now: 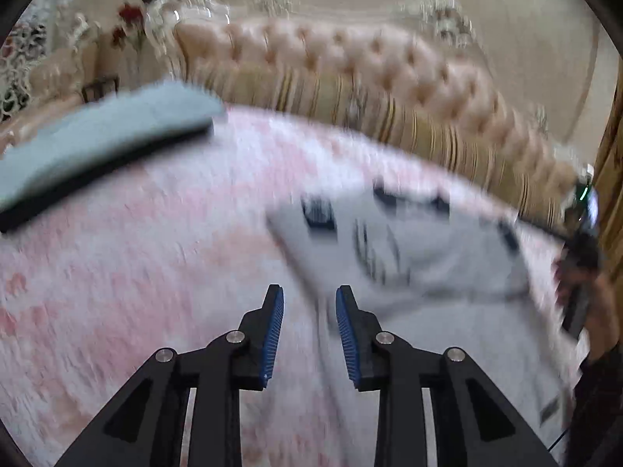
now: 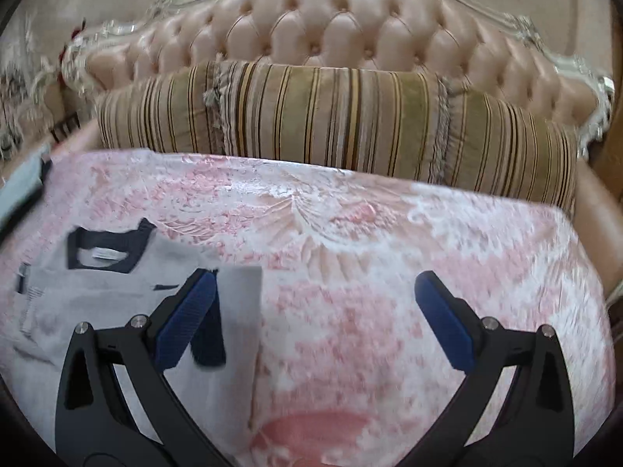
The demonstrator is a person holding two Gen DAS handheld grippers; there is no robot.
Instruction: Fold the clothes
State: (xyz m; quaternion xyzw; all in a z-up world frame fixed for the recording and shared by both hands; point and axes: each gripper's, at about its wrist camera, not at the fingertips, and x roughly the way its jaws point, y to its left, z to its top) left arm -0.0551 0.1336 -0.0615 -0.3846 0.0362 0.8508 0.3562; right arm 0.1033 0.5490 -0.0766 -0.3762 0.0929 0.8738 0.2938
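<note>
Right tool agape, ribbed blue pads | grey sweater flat | pink bedspread

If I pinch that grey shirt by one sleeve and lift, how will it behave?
The grey shirt will probably go limp and drape: it already lies in soft creases on the pink bedspread. It looks thin, so likely light. A one-sleeve lift would probably drag the body and undo any fold.
</note>
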